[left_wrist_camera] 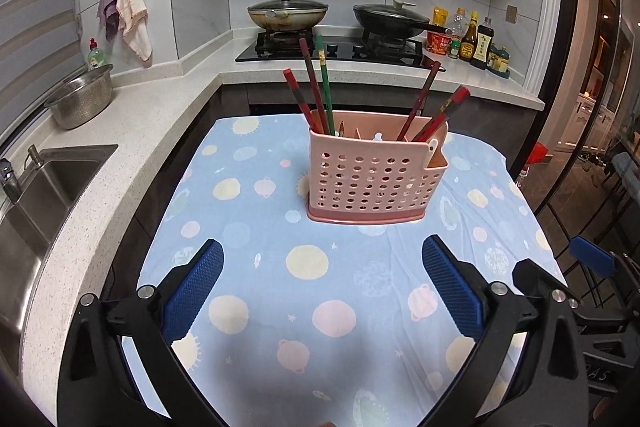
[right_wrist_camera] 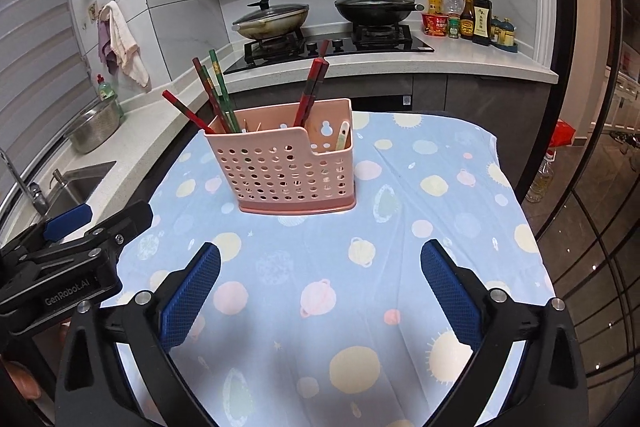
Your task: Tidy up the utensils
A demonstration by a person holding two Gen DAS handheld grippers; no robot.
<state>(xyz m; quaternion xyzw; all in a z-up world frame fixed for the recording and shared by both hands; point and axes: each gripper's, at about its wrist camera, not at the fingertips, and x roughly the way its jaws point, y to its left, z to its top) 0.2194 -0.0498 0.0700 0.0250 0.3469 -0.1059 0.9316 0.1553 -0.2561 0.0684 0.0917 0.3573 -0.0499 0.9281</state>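
A pink perforated utensil holder (left_wrist_camera: 374, 179) (right_wrist_camera: 286, 171) stands upright on a table under a blue patterned cloth (left_wrist_camera: 256, 211) (right_wrist_camera: 440, 219). Red and green chopsticks (left_wrist_camera: 316, 87) (right_wrist_camera: 214, 91) lean out of its left compartment, and more red chopsticks (left_wrist_camera: 434, 111) (right_wrist_camera: 310, 87) out of its right part. A pale spoon handle (right_wrist_camera: 343, 135) rests in the low end pocket. My left gripper (left_wrist_camera: 322, 283) is open over the cloth, well short of the holder, with nothing between its blue pads. My right gripper (right_wrist_camera: 320, 283) is open likewise, also short of the holder and holding nothing.
The other gripper shows at each view's edge (left_wrist_camera: 592, 263) (right_wrist_camera: 68, 219). A counter with a sink (left_wrist_camera: 52, 179) and a steel colander (left_wrist_camera: 82, 97) runs along the left. Behind the table is a stove with two lidded pans (left_wrist_camera: 288, 11) (right_wrist_camera: 376, 5) and sauce bottles (right_wrist_camera: 468, 13).
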